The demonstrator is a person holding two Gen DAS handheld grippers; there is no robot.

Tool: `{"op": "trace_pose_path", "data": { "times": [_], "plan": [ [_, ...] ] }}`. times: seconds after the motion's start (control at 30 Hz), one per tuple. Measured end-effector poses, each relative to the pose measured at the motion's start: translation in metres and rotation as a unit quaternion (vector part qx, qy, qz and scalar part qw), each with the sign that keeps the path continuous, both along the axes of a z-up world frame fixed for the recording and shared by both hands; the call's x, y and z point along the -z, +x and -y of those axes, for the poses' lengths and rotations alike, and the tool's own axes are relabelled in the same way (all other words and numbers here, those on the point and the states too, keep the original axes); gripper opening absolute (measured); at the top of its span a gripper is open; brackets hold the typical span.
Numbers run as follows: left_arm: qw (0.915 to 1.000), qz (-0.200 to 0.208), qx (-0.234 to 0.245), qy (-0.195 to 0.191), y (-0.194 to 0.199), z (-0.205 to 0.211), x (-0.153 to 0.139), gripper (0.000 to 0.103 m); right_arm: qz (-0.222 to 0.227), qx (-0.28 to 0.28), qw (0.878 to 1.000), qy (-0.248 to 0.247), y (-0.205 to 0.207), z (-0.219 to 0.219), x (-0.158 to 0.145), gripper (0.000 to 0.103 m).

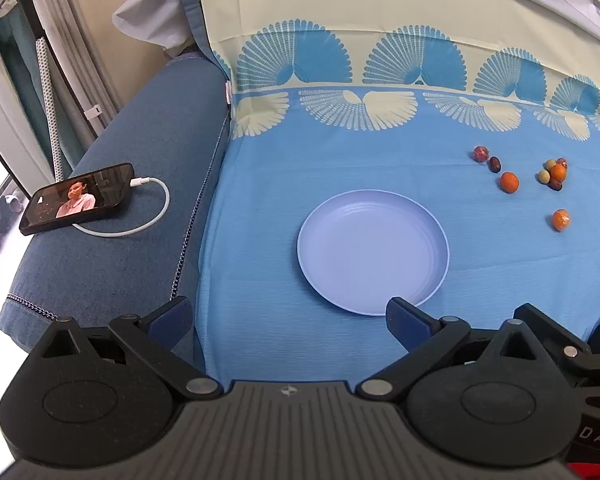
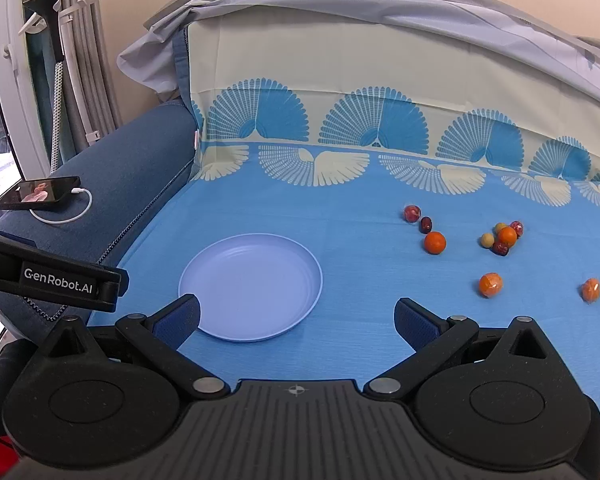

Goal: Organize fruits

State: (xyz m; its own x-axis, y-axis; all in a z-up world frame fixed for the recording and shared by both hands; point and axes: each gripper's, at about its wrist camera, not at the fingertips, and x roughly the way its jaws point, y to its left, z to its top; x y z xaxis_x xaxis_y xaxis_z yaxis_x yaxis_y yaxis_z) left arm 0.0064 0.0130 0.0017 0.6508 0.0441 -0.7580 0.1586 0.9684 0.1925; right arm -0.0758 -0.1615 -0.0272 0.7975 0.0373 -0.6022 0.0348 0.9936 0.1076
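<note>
Two grippers, left [image 1: 288, 320] and right [image 2: 296, 320], gape wide, holding nothing; plate [image 2: 300, 304] bare, fruits [image 2: 435, 242] scattered right of it.

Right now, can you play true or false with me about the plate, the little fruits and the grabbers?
1. The plate has fruit on it. False: it holds nothing.
2. All the fruits lie on the blue cloth to the right of the plate. True.
3. The left gripper is squeezing an orange fruit. False: its jaws are spread wide with nothing between them.
4. The right gripper is open. True.
5. A phone lies on the sofa arm with a white cable plugged in. True.
</note>
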Motion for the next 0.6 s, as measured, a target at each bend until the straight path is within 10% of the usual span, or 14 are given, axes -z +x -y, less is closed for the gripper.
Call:
{"op": "trace_pose_path", "data": {
  "times": [0.6],
  "plan": [
    [0.9994, -0.029, 0.015, -0.013, 0.005, 0.011, 0.001, 0.103, 0.005, 0.035, 0.999, 0.022, 0.007, 0.025, 0.002, 0.103]
  ]
}}
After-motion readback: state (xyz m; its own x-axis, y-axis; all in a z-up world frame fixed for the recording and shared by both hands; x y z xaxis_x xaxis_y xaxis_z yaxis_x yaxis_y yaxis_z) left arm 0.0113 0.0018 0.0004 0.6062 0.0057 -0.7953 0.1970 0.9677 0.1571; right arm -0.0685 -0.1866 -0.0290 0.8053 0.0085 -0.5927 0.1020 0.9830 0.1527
